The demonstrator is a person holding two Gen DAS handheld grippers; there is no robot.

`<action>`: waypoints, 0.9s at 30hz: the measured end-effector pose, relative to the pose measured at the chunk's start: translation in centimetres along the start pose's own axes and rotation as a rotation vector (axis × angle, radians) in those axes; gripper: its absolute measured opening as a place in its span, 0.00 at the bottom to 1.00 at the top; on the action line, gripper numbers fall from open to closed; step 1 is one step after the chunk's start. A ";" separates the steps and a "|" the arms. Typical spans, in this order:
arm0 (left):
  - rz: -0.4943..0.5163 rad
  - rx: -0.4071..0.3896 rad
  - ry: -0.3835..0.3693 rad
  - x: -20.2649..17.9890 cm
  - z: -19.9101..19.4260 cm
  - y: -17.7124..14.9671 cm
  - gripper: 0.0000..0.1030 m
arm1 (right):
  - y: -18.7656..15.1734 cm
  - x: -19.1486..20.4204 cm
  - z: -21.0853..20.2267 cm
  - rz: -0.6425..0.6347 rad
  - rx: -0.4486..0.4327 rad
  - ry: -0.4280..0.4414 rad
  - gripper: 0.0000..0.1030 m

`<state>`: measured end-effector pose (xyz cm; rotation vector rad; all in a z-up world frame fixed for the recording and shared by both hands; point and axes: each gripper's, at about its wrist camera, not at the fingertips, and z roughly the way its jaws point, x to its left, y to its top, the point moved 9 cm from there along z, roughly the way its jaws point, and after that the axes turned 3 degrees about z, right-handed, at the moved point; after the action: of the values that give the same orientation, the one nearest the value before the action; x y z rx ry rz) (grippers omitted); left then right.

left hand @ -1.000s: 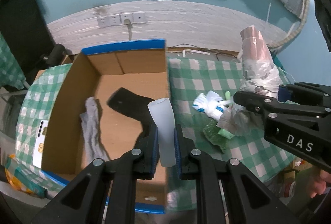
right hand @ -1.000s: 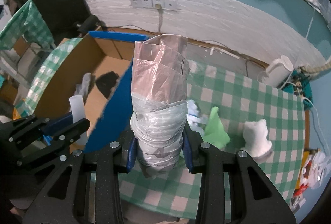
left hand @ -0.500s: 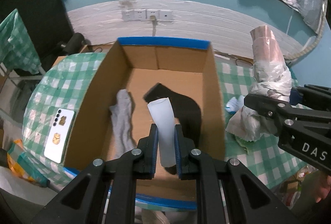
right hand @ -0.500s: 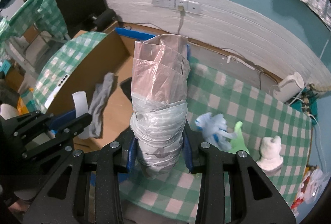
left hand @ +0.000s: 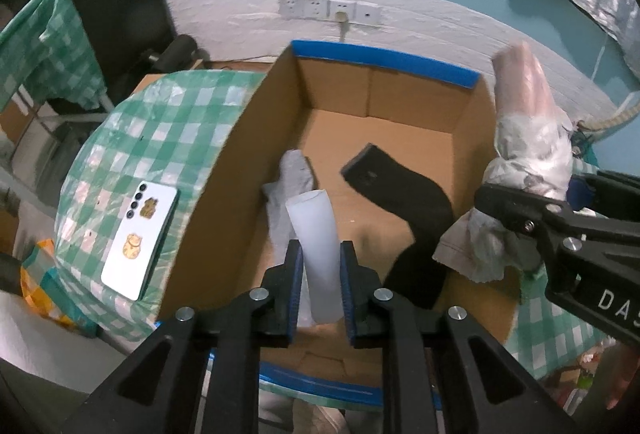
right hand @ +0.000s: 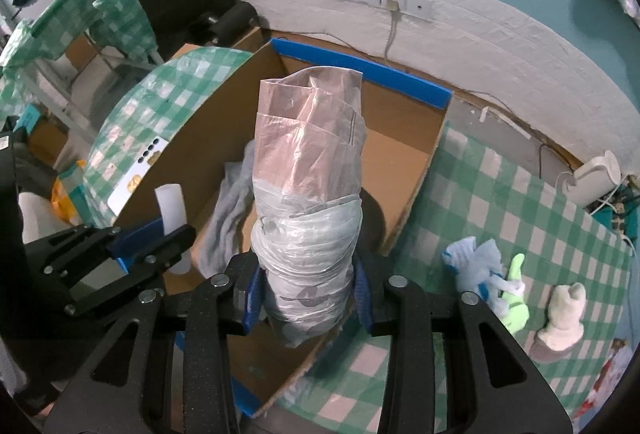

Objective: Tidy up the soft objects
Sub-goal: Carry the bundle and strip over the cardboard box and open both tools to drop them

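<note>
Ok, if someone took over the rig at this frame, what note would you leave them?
Left gripper: white tube between its pads, over the cardboard box; jaws have just been opening.
Right gripper: plastic bag bundle between its pads, over the box; jaws have just been opening.
Done: grey sock and black sock lie in the box.
Left: drop both items, then box the blue-white bundle, green item and white plush on the table.
</note>
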<state>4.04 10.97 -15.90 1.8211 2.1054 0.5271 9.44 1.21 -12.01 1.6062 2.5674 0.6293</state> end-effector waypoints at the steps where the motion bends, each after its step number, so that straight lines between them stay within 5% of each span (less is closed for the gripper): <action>1: -0.010 0.004 0.005 0.3 0.1 0.0 0.22 | 0.0 0.0 0.2 0.001 0.000 -0.007 0.47; 3: -0.021 0.009 0.017 0.9 0.3 0.0 0.27 | 0.1 -0.2 0.3 0.001 -0.010 -0.025 0.61; 9: -0.028 0.002 0.032 1.2 0.4 0.3 0.36 | 0.2 -0.8 0.2 0.015 -0.015 -0.037 0.61; 27: 0.023 -0.013 -0.007 -2.4 -0.2 0.8 0.36 | -0.7 -5.1 -2.6 0.040 -0.087 -0.124 0.61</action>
<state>5.06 8.66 -15.36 1.8398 2.0740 0.5386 10.53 -4.27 -10.79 1.6191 2.3920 0.6145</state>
